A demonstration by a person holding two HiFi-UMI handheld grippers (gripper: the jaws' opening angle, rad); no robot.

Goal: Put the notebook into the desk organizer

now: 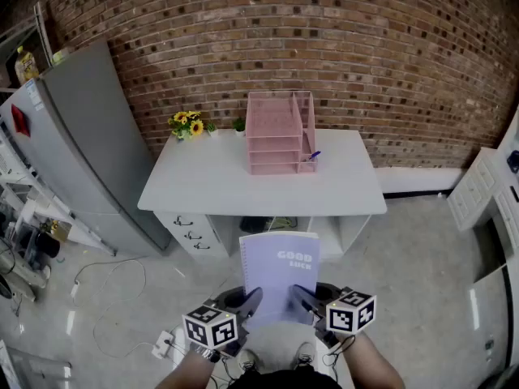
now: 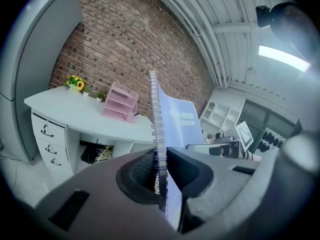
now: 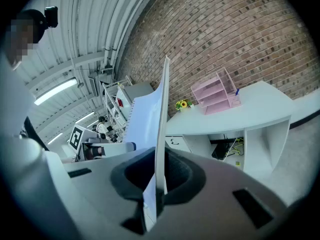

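Observation:
I hold a pale lilac spiral notebook (image 1: 280,274) flat in front of me, well short of the white desk (image 1: 203,186). My left gripper (image 1: 248,305) is shut on its near left corner by the spiral binding (image 2: 158,134). My right gripper (image 1: 302,298) is shut on the near right edge of the notebook (image 3: 161,129). The pink tiered desk organizer (image 1: 278,133) stands at the back middle of the desk, seen also as the organizer (image 2: 119,101) in the left gripper view and the organizer (image 3: 215,97) in the right gripper view.
A small pot of sunflowers (image 1: 186,124) and a tiny green plant (image 1: 238,125) stand at the desk's back edge. A blue pen (image 1: 313,156) sits beside the organizer. A grey fridge (image 1: 65,144) stands left of the desk, white cabinets (image 1: 486,193) at right. Cables (image 1: 122,314) lie on the floor.

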